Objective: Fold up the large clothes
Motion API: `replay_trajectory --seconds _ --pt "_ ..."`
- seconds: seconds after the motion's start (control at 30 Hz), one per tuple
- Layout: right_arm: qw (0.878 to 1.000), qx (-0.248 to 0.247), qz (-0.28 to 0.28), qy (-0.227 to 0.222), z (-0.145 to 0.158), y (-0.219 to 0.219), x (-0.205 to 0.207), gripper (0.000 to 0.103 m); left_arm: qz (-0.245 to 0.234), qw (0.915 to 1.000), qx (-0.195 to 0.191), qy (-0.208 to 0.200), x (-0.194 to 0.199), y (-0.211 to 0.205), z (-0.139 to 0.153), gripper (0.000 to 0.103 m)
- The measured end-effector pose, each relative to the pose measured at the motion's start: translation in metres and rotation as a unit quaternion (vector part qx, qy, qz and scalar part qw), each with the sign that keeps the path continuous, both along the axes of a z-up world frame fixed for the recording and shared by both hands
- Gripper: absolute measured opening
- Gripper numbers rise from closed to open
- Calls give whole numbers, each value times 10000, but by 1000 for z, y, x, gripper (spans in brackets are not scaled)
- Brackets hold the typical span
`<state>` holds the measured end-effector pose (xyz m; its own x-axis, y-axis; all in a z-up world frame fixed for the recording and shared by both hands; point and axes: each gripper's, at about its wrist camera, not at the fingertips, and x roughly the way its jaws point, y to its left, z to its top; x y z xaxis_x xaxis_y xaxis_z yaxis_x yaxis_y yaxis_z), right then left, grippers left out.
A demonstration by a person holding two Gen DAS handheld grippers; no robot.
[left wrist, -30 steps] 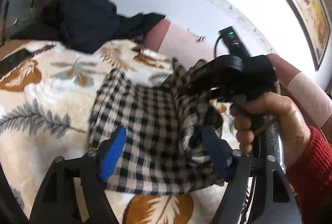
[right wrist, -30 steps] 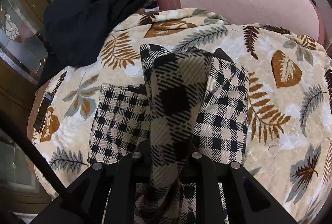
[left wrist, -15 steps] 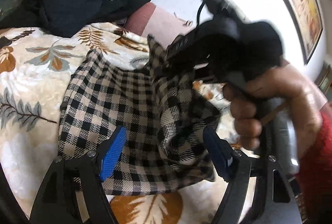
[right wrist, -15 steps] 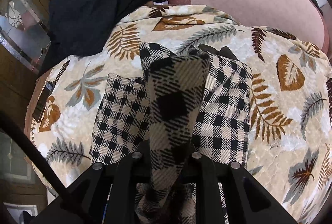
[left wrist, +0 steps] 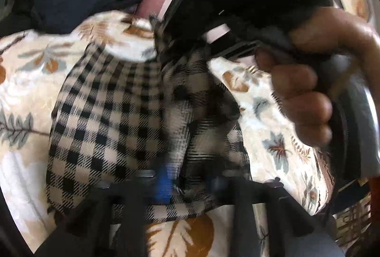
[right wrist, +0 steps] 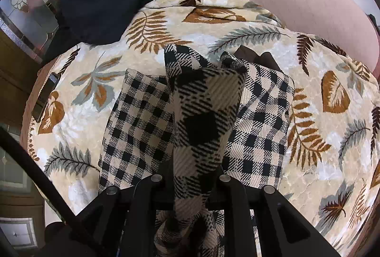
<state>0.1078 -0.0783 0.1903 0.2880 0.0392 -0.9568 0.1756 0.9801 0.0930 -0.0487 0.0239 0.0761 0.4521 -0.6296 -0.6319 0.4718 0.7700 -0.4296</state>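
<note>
The checked garment (right wrist: 258,128) lies part-folded on the leaf-patterned blanket (right wrist: 332,162), in front of the dark clothes heap (right wrist: 102,0). The right claw (right wrist: 190,181) is clamped on a raised fold of it. The left claw (left wrist: 187,183) is closing with checked cloth between its jaws — blur hides whether the pads bite yet. Best to let that grip seat fully, then carry both holds level across the blanket — uneven heights would skew the fold.
</note>
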Motion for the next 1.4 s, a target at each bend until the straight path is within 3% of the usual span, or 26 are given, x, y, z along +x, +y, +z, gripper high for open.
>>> replay_trajectory --seconds 0.3,0.57,0.7,0.8,0.87,0.93,1.1,1.23,1.3,1.33,1.4 --pt "9984 397 284 -288 0 40 18 14 832 9962 -219 111 11 49 5 18" --pt "9982 470 363 22 -42 72 43 14 1244 9892 -273 722 24 81 -20 18" --pt "9977 518 423 137 -59 78 48 14 1317 9876 -254 822 21 89 -22 18" --pt "9958 650 639 118 -64 83 49 29 1347 9863 -254 913 15 90 -22 19" --pt "9939 810 742 46 -61 85 48 50 1351 9856 -271 980 13 91 -23 19" --pt "9916 974 846 -84 -55 88 45 58 1329 9855 -289 1019 9 92 -23 19" --pt "9828 1415 989 -655 -13 81 27 58 1282 9865 -256 986 0 93 -21 19" --pt "9866 1032 838 -946 8 67 10 57 1315 9846 -285 1112 -6 95 -23 19" --pt "9917 551 821 -817 4 66 7 36 1305 9843 -274 1155 -7 96 -24 19" --pt "9936 284 835 -700 -2 66 6 19 1292 9846 -241 1150 -9 95 -23 19" --pt "9951 196 797 -555 -15 63 6 17 1276 9854 -132 1118 -12 92 -22 19"
